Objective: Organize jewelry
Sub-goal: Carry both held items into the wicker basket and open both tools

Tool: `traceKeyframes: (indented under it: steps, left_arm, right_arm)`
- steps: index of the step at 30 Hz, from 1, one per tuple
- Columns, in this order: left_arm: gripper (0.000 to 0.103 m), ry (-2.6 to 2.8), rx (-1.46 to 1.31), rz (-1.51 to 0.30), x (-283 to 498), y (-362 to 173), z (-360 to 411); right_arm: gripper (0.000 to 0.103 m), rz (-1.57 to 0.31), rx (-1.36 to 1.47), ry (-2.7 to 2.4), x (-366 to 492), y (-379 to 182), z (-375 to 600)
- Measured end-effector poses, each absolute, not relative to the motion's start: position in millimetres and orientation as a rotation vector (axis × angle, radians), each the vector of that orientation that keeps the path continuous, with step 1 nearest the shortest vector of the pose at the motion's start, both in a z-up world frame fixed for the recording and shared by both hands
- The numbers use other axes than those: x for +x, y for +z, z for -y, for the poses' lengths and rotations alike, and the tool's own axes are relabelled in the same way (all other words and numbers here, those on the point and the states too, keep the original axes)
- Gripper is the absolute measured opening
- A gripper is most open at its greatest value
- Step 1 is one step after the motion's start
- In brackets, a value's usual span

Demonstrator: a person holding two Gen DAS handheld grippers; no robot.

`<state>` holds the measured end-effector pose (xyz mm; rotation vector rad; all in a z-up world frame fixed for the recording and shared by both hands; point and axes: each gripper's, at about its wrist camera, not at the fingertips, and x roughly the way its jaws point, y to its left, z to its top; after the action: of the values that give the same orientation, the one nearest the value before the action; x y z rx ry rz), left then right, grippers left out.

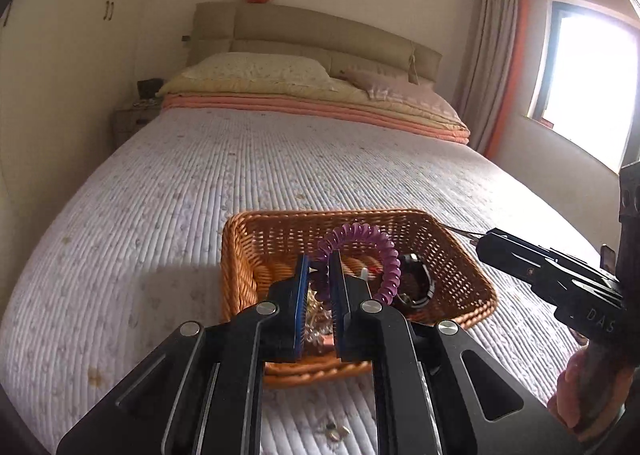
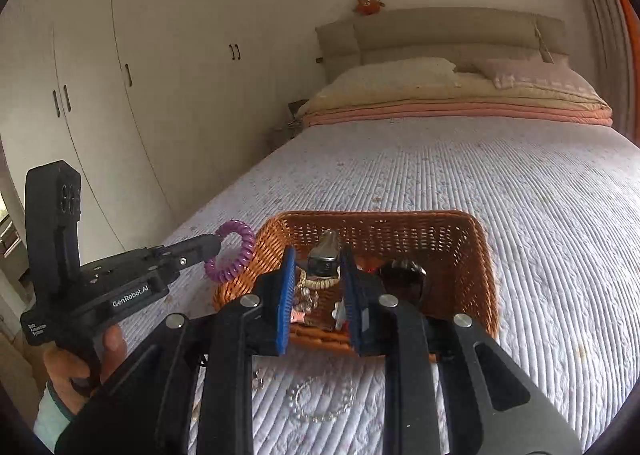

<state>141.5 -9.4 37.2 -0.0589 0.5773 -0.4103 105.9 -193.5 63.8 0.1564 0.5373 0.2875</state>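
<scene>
My left gripper [image 1: 320, 259] is shut on a purple spiral coil band [image 1: 360, 233], which loops up and to the right above the wicker basket [image 1: 328, 213]. In the right wrist view the same coil [image 2: 242, 233] hangs from the left gripper [image 2: 218, 245], left of the basket [image 2: 376, 215]. My right gripper [image 2: 318, 255] holds a silver metal piece [image 2: 326, 251] between its blue pads, above the basket's near half. From the left wrist view, that thin silver piece [image 1: 460, 231] sticks out of the right gripper [image 1: 482, 241] over the basket's right rim.
The basket sits on a quilted bed [image 1: 240, 159] and holds a black watch [image 2: 404, 275], beads and other small pieces. A clear bead bracelet [image 2: 320, 399] lies on the quilt in front of it, with a small trinket [image 1: 332, 431] nearby. Pillows lie at the head, wardrobes [image 2: 120, 95] stand left.
</scene>
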Motion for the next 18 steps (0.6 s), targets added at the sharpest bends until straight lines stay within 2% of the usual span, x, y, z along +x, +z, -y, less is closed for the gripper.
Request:
traceKeyframes:
  steps: [7, 18]
  left_arm:
    - [0.008, -0.383, -0.057, -0.646, 187, 6, 24]
    - [0.009, -0.371, -0.046, -0.734, 201, -23, 24]
  right_arm:
    - [0.020, -0.678, 0.198, 0.285, 182, 27, 196]
    - [0.020, -0.814, 0.171, 0.258, 208, -9, 191]
